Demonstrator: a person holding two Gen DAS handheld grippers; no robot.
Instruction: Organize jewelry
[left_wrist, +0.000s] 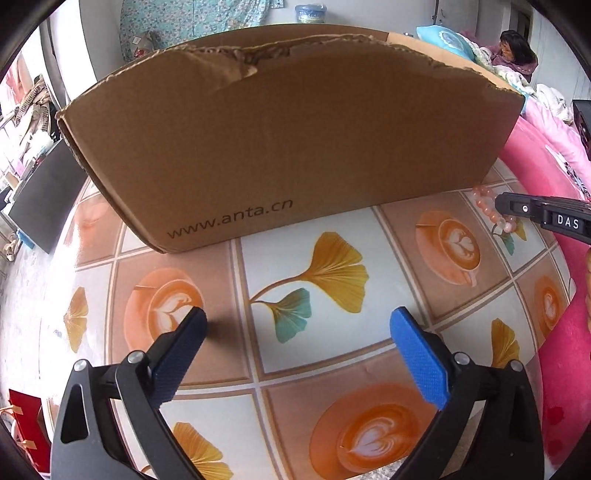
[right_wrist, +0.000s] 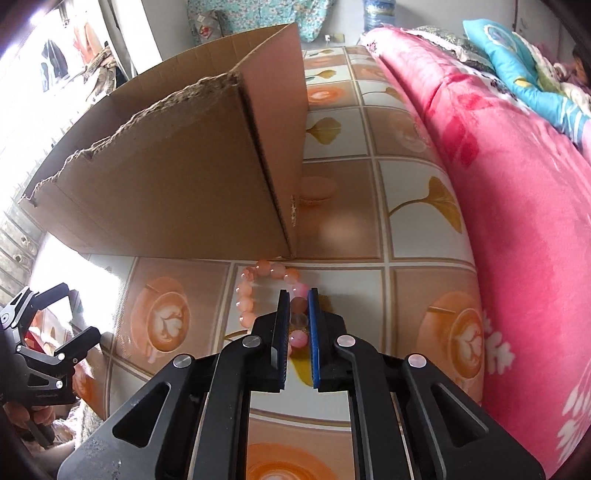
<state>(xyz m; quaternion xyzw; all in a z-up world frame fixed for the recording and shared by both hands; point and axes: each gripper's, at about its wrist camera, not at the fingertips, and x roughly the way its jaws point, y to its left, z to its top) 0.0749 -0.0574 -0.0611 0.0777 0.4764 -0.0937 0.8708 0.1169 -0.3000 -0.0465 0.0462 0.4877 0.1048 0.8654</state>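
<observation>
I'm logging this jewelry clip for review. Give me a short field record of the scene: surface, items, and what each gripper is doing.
surface: table with patterned cloth, coffee cups and ginkgo leaves
box: open cardboard box standing on the cloth
jewelry: pink bead bracelet lying on the cloth by the box's near corner
right gripper: jaws nearly shut around one side of the bracelet, beads between the pads
left gripper: jaws wide open over bare cloth, nothing between them
beside table: pink blanket
</observation>
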